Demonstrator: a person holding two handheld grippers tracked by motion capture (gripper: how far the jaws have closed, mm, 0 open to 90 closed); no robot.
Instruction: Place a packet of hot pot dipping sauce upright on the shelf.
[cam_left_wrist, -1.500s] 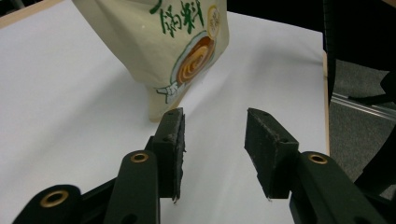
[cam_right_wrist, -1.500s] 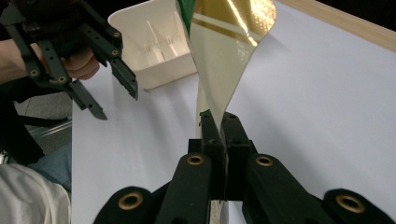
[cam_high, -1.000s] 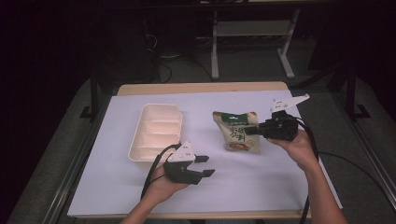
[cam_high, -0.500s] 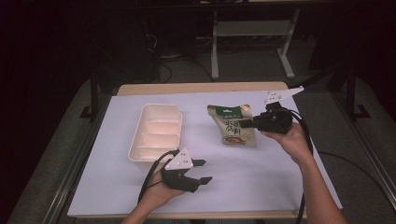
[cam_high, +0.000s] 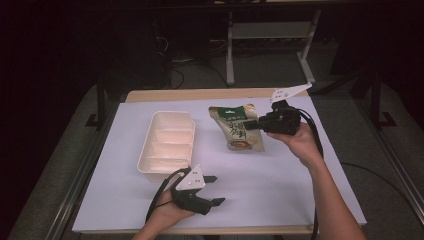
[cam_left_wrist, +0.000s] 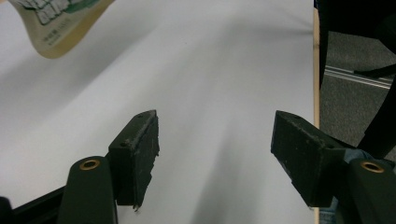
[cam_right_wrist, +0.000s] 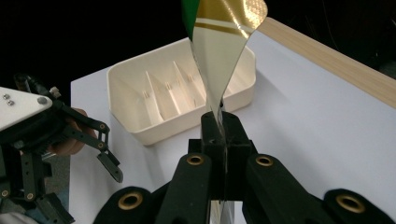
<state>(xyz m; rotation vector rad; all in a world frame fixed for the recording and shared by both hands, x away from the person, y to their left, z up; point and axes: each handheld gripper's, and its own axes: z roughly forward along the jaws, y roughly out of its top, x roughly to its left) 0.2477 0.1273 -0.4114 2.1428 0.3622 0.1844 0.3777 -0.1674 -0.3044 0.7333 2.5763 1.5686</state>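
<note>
The right tool (cam_high: 256, 123), a black hinged clamp with brass-coloured pivot rivets and a pale grey three-cornered plate on top, has its two flat jaws pressed together on the thin sealed edge of a glossy gold and green foil snack pouch (cam_high: 239, 127). In the right gripper view the pouch (cam_right_wrist: 223, 51) rises from the jaws as a smooth, shiny cone that fans wider toward its top. In the high view it hangs flat-faced, with a printed picture and dark lettering, above the white sheet near the far right part of the desk (cam_high: 300, 200).

The left tool (cam_high: 212, 190), of the same black jointed build, lies low over the near edge of the desk, held in the person's left hand (cam_high: 170, 212). Its jaws stand wide apart and have just been opening, with nothing but smooth white paper between them; their inner pads (cam_left_wrist: 142, 149) look rough and worn at the edges.

Just beyond the left tool sits a cream, matt plastic tray (cam_high: 167, 142), a rounded rectangle split by thin ribs into several compartments. It stands to the left of the pouch, apart from it. A strip of pale wood shows along the desk's far rim.
</note>
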